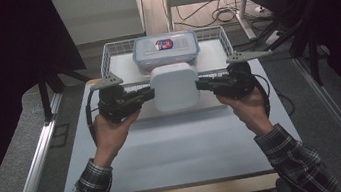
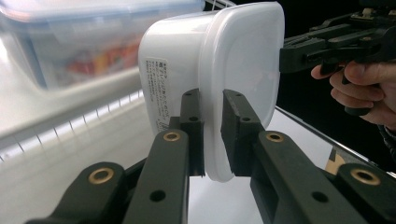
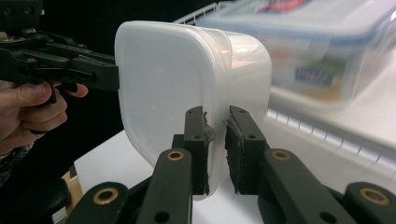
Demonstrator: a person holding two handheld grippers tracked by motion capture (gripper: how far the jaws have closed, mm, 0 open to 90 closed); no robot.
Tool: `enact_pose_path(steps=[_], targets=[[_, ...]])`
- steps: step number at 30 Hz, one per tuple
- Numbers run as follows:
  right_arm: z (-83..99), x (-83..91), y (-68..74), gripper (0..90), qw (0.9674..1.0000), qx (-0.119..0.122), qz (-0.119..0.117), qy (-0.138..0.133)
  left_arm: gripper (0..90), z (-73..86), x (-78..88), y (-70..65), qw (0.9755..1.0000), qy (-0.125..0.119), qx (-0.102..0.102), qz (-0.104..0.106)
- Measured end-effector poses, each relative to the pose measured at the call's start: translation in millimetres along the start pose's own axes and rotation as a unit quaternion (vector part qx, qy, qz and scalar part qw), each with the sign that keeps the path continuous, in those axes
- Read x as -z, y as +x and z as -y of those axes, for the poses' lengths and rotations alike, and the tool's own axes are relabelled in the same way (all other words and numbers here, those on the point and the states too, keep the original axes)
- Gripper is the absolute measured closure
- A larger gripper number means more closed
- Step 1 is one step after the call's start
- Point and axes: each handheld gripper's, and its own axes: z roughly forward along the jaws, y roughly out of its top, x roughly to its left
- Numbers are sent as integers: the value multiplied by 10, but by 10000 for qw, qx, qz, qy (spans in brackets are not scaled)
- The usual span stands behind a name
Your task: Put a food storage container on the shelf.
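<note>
A white, round-cornered plastic tub with a translucent lid (image 1: pixel 174 86) hung above the middle of the white counter (image 1: pixel 175 146), pinched at its rim from both sides. The left tool (image 2: pixel 212 135) and the right tool (image 3: pixel 216 149) were each clamped narrowly on the lid's lip at opposite edges. The carry would have gone best with both hands level and moving together, since a thin rim could slip or flex. Whether the tub held anything could not be told. Behind it, at the counter's far edge, a white wire basket (image 1: pixel 112 51) contained a clear, blue-clipped plastic box (image 1: pixel 166 50) with colourful packets inside.
</note>
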Motion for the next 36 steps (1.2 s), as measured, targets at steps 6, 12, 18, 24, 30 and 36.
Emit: enact_pose_path(steps=[6,12,18,24,30,36], targets=[[-277,31,-4,784,9999,51,8,-163,801,-245,50,41,10000,-53,-61,14],[-521,14,-6,783,9996,159,72,-221,801,-430,88,97,9999,-38,-151,-32],[-734,-51,-46,775,9995,102,101,-288,806,-685,154,186,9997,-195,-101,52],[-916,-142,-109,761,9992,66,243,-296,812,-857,152,253,9996,-260,-101,64],[-1007,-236,-190,760,9989,-2,379,-273,811,-923,53,384,9998,-182,14,-7],[-1042,-311,-263,762,9985,-46,485,-244,803,-937,-49,497,9998,-136,132,-56]])
